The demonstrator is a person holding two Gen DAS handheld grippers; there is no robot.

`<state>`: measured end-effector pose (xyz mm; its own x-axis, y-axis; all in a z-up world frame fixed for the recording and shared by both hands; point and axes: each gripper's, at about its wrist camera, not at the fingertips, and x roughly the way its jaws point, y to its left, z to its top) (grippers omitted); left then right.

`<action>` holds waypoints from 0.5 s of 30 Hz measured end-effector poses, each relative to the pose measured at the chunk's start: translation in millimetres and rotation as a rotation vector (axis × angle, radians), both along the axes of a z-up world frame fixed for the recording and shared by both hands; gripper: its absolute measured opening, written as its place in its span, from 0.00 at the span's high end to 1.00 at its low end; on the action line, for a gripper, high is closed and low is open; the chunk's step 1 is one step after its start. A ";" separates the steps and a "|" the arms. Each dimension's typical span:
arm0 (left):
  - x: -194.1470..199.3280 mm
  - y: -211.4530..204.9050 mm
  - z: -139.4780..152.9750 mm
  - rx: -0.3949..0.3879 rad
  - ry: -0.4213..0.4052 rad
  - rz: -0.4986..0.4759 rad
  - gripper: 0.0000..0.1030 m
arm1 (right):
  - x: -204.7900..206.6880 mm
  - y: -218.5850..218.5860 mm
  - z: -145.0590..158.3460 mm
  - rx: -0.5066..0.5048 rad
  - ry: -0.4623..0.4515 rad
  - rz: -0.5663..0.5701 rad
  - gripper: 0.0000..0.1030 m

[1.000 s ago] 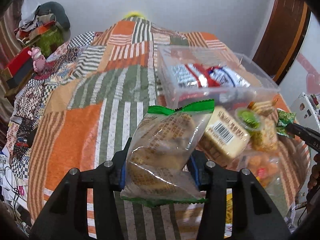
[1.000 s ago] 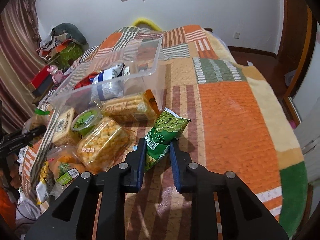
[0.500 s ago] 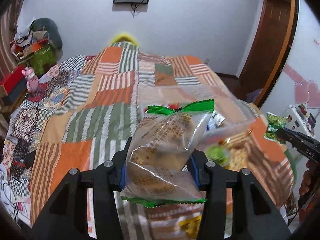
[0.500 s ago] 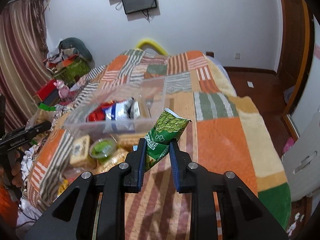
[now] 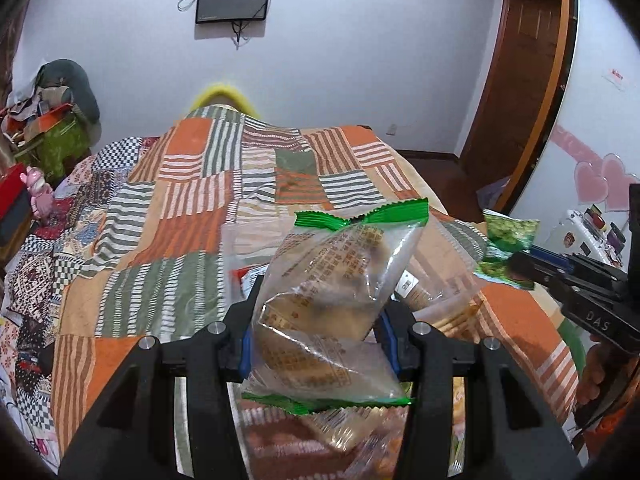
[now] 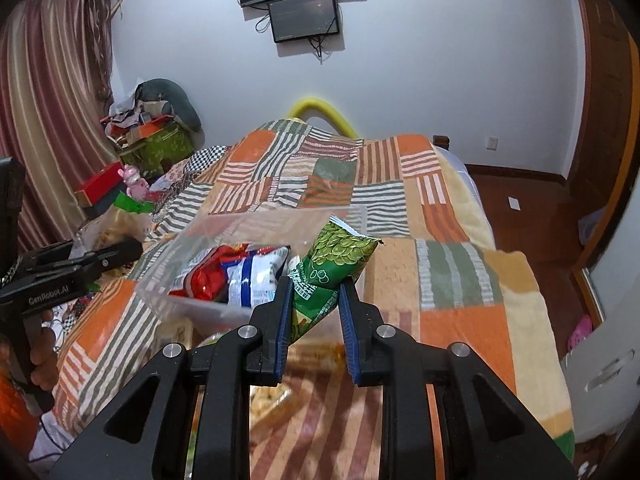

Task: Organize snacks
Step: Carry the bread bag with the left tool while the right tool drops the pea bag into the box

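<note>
A clear snack bag with green crimped ends [image 5: 326, 312] is pinched between the blue pads of the left gripper [image 5: 316, 340], with its upper end standing above the fingertips and its lower seal hanging below them. A green pea-print packet [image 6: 330, 274] is clamped between the blue pads of the right gripper [image 6: 316, 320], its lower part squeezed narrow and its torn top pointing up and away from the fingers. A clear plastic bin [image 6: 240, 264] is taken as the landmark: it is set on the patchwork bed cover [image 6: 452, 280], and red, white and blue packets [image 6: 230, 274] are seen lying inside it. The pea-print packet is held in the air just at the bin's near right corner. The clear bag is held above the bin's near side, so that much of the bin is hidden behind it in the left wrist view. More snacks, blurred, are seen on the cover nearer than the bin.
</note>
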<state>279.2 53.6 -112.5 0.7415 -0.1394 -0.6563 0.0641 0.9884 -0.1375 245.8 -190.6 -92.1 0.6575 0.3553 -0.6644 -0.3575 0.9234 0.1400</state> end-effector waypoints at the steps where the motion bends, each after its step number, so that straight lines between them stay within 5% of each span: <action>1: 4.2 -2.3 -1.5 -0.004 0.006 -0.005 0.54 | 3.9 1.9 -1.1 0.000 0.003 0.005 0.80; 15: 61.2 -26.5 -26.8 -0.003 0.090 -0.066 0.54 | 53.5 24.5 -17.5 -0.077 0.044 0.061 0.80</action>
